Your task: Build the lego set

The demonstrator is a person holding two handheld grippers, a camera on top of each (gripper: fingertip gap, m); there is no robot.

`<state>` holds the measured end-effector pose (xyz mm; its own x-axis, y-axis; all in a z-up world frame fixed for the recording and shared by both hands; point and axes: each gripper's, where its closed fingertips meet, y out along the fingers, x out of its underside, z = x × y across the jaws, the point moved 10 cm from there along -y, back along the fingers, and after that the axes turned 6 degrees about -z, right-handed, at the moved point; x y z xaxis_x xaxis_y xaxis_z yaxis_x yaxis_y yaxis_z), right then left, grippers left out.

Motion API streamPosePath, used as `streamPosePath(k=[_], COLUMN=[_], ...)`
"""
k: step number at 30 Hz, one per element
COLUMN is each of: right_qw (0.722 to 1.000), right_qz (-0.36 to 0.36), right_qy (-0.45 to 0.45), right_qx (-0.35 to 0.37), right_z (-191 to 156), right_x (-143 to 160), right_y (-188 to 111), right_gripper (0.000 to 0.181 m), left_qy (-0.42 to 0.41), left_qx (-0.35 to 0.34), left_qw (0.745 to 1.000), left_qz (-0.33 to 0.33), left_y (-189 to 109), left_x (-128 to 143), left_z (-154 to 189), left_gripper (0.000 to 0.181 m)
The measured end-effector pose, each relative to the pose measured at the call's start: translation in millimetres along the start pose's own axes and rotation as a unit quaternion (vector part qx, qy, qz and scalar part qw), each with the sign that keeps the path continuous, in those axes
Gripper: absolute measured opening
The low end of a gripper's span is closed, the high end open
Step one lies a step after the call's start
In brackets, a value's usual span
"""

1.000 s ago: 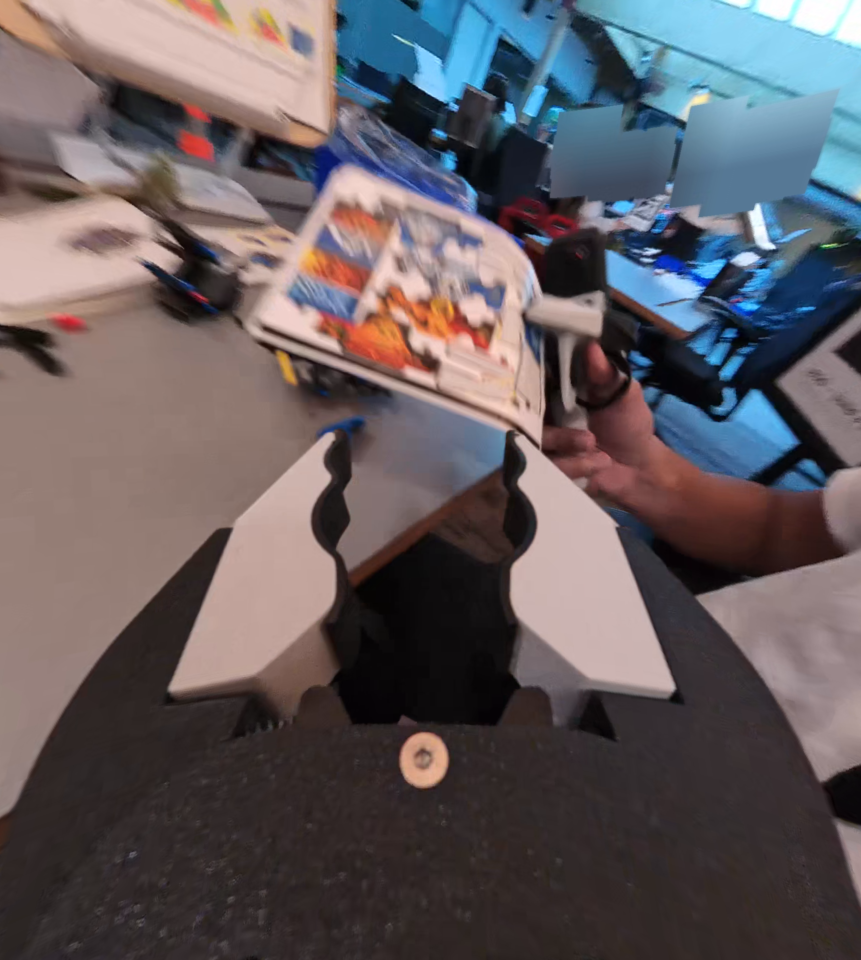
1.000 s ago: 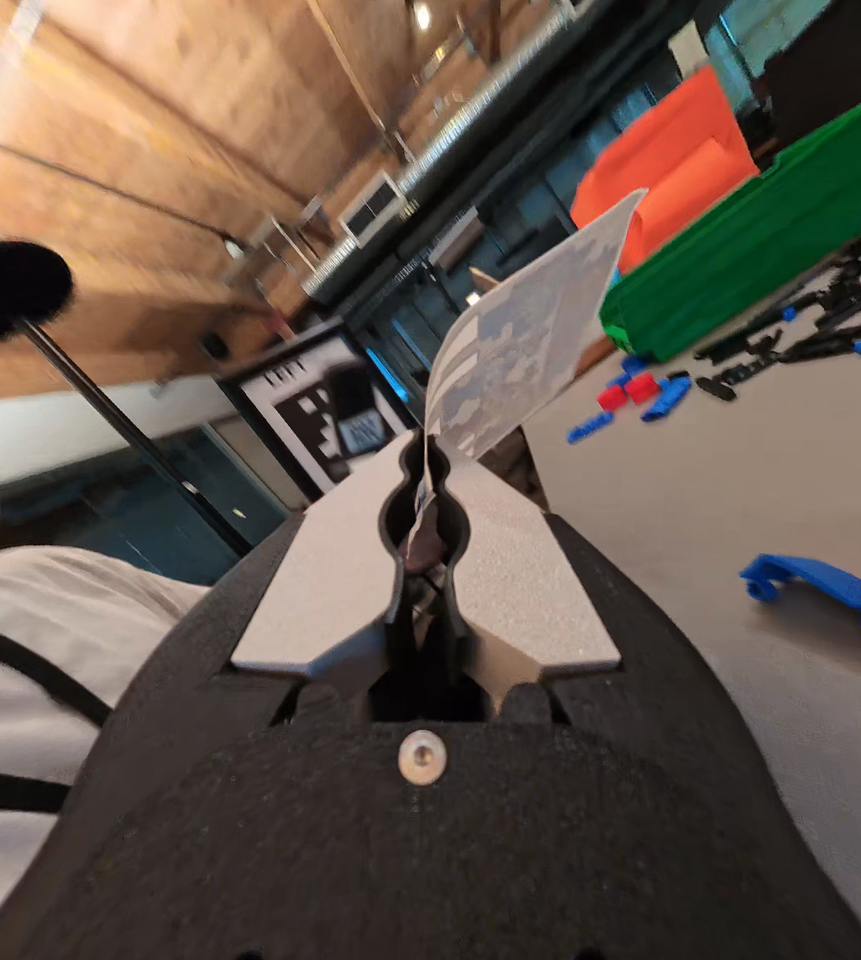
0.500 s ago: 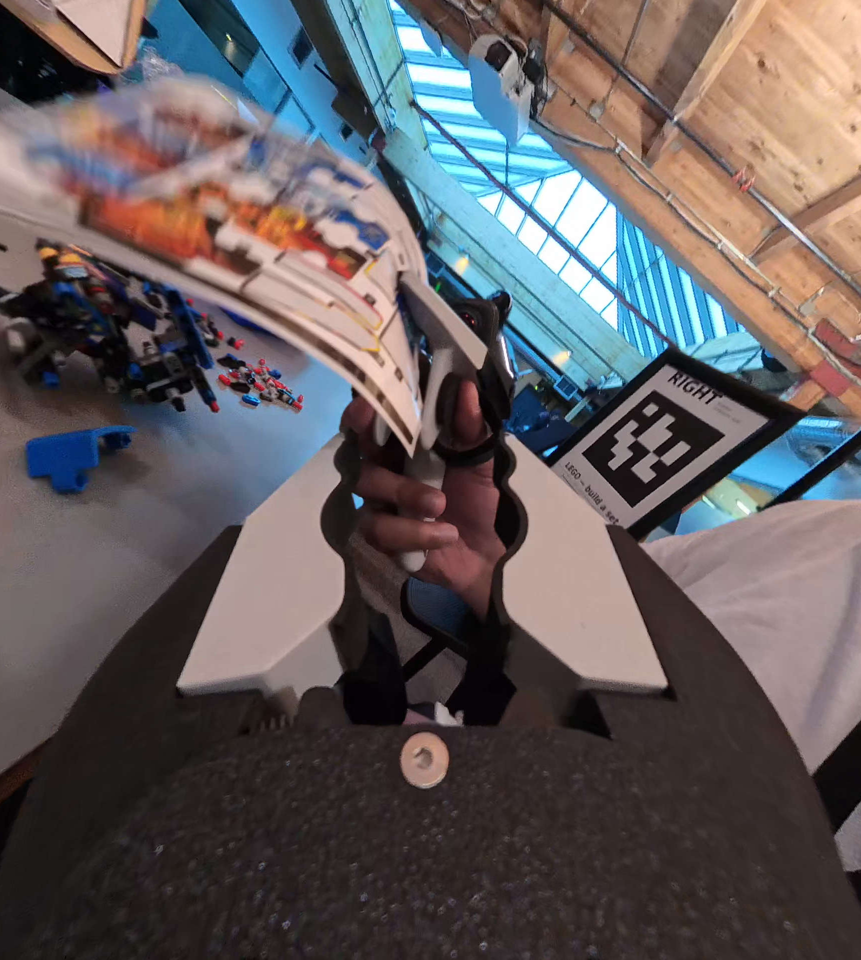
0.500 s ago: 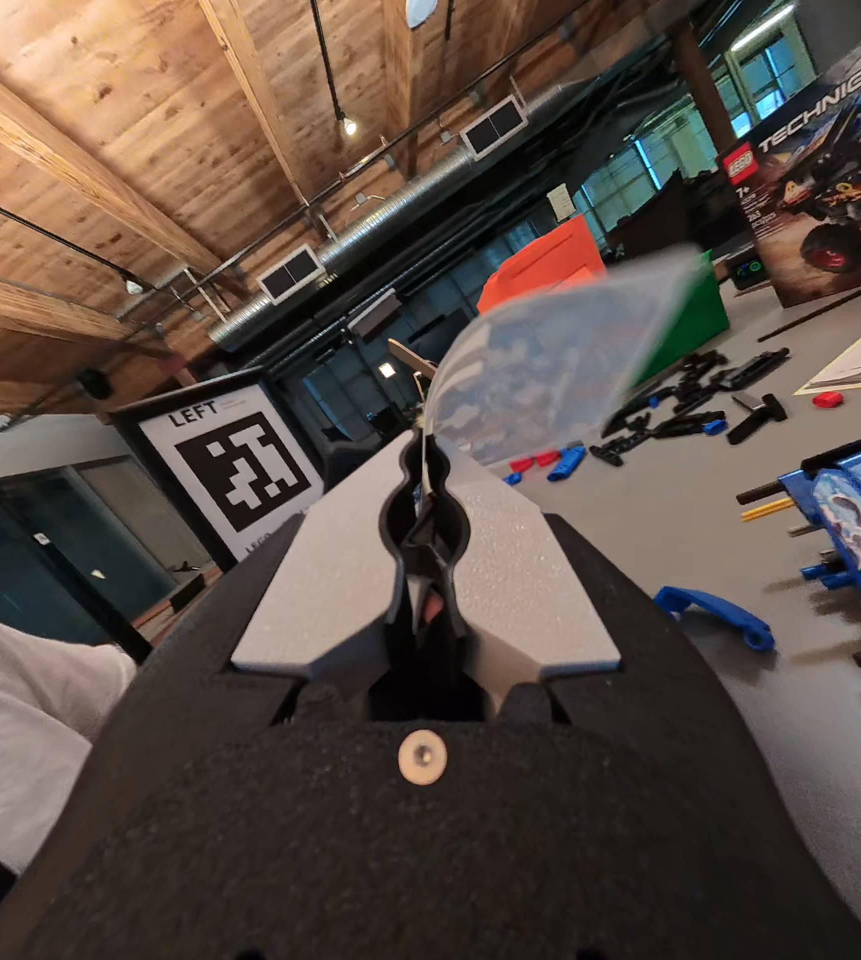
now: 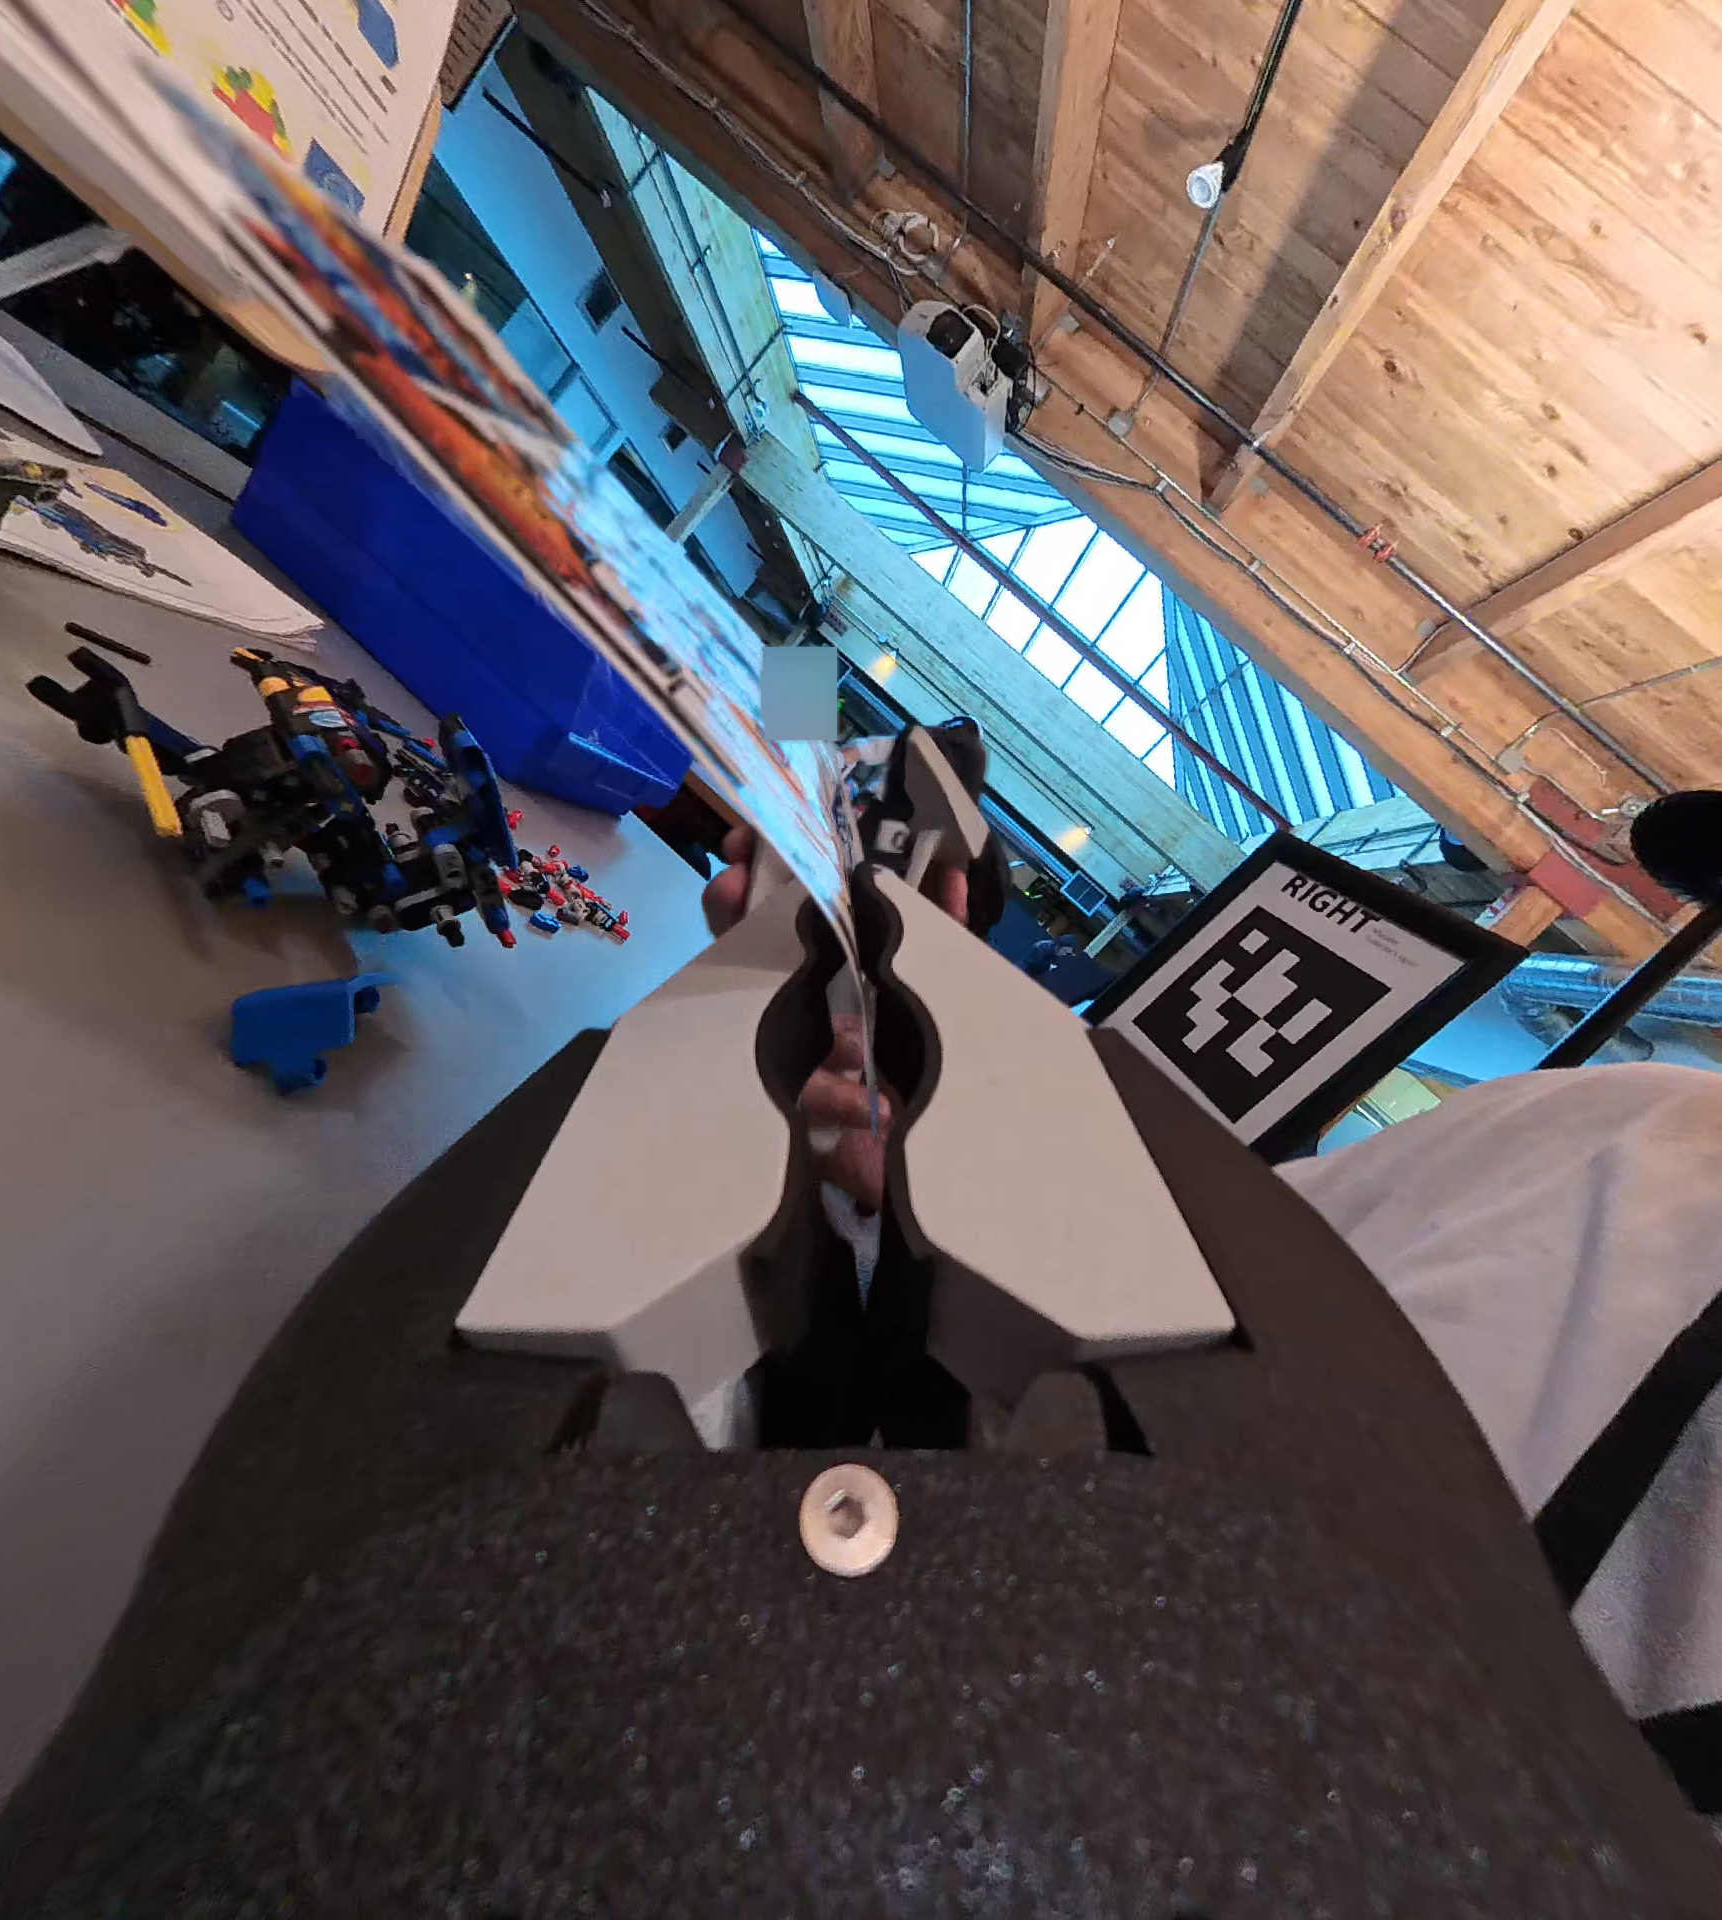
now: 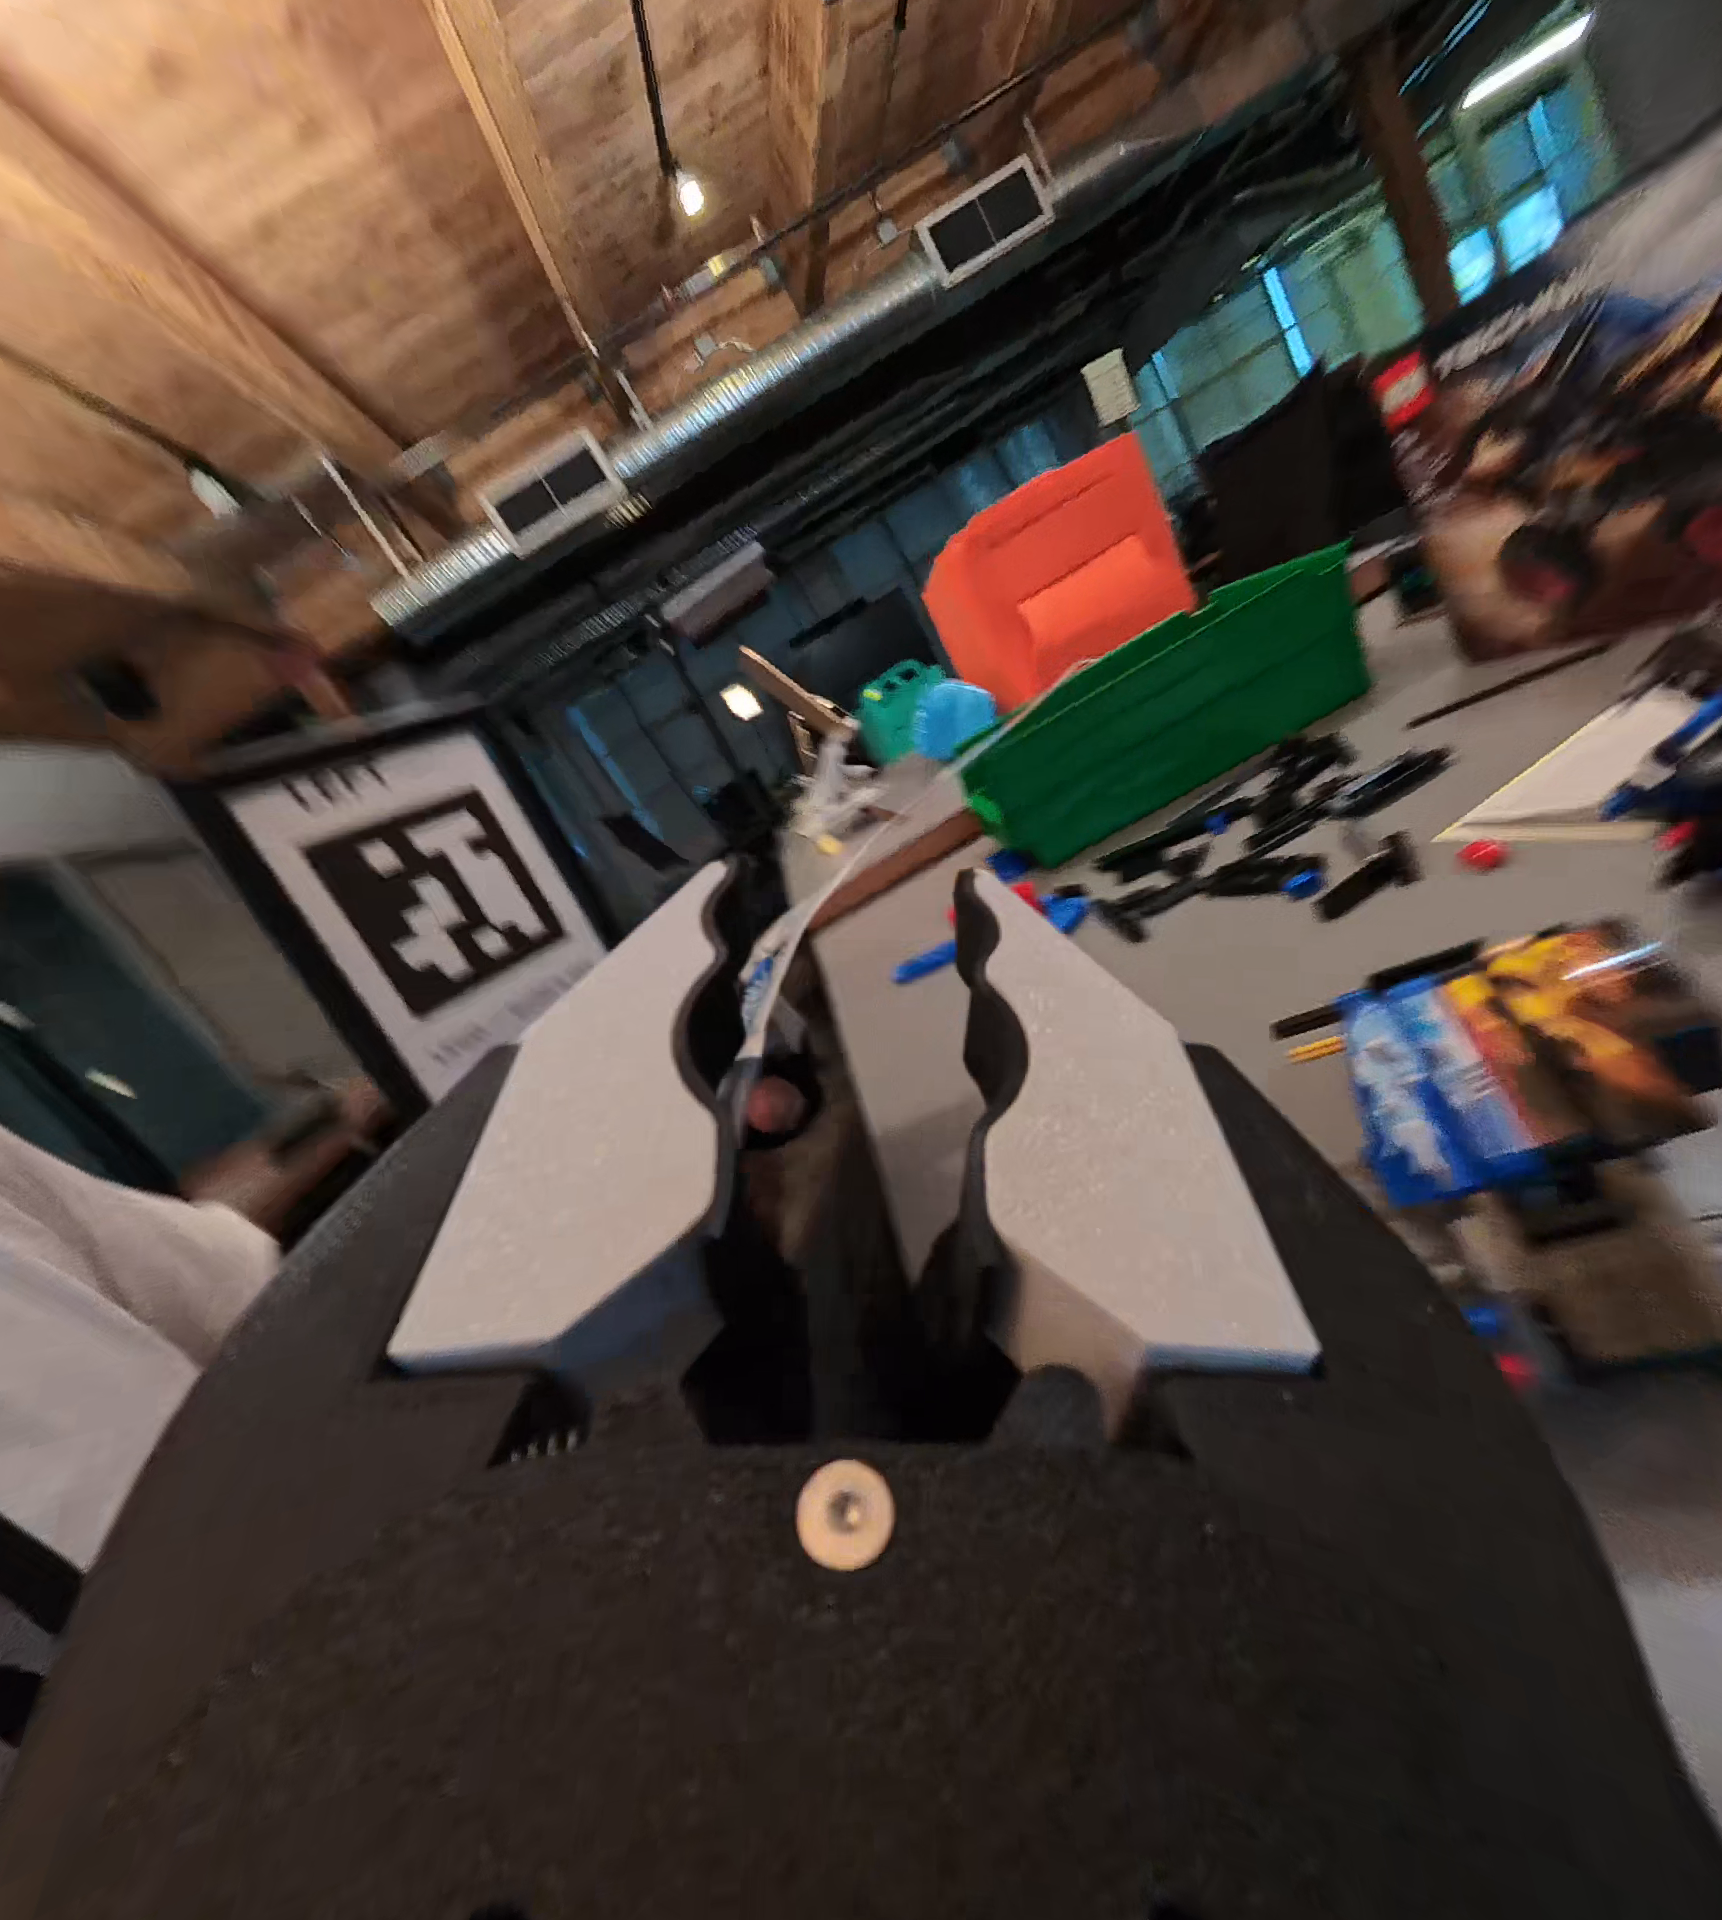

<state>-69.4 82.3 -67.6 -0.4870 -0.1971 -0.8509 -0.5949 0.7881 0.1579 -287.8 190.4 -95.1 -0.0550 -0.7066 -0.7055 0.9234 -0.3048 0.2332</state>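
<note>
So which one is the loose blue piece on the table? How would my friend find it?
Find the grey table and the half-built dark model on it. Just nearer the left gripper lies the blue piece, alone. It is one chunky, plain blue part, unlike the tiny scattered red and blue bits.

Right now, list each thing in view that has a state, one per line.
Left tongs: shut on the sticker sheet.
Right tongs: open, fingers apart.
Sticker sheet: up off the table, edge-on, blurred.
Model: partly built, standing on the table.
Blue part: loose on the table.
Green bin: open-topped, contents not visible.
Blue bin: on the table, inside hidden.
</note>
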Motion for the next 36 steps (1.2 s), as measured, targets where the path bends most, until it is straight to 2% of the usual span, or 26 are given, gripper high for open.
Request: streamPosePath(k=[3,5,6,8,11,13,15,22,31,36], right_qw=[0.984,0.971,0.974,0.984,0.985,0.985,0.984,0.979,0.982,0.987], right_qz=[-0.077,-0.117,-0.118,-0.139,-0.169,-0.157,-0.152,-0.086,-0.094,-0.113], right_qy=[-0.152,-0.181,-0.168,-0.102,-0.012,0.037,0.068,0.167,0.141,0.088], right_qx=[0.047,0.099,0.097,0.038,-0.023,-0.06,-0.066,-0.082,-0.083,-0.072], right_z=[-23,-32,-34,-34,-26,-22,-17,-1,-3,-8], right_x=[-5,-2,-1,2,9,9,11,21,25,26], right_y=[-3,2,2,6,9,7,4,-3,-1,0], right_gripper=[0.034,0.03,0.03,0.027,0.027,0.008,0.0,0.0,0.0,0.0], left_qy=[0.005,0.003,0.005,0.017,0.031,0.043,0.045,0.049,0.051,0.043], left_qx=[-0.003,0.004,0.008,0.017,0.033,0.029,0.035,0.043,0.027,0.028], left_qw=[1.0,1.0,1.0,0.999,0.998,0.998,0.997,0.995,0.996,0.997], left_qz=[-0.002,-0.003,-0.007,-0.022,-0.04,-0.046,-0.053,-0.07,-0.072,-0.061], left_y=[-1,0,1,3,7,8,9,15,16,12], left_x=[1,2,3,5,9,10,10,14,15,10], left_z=[-2,-3,-2,-1,1,2,3,4,1,0], left_gripper=[0.0,0.0,0.0,0.0,0.0,0.0,0.0,0.005,0.0,0.003])
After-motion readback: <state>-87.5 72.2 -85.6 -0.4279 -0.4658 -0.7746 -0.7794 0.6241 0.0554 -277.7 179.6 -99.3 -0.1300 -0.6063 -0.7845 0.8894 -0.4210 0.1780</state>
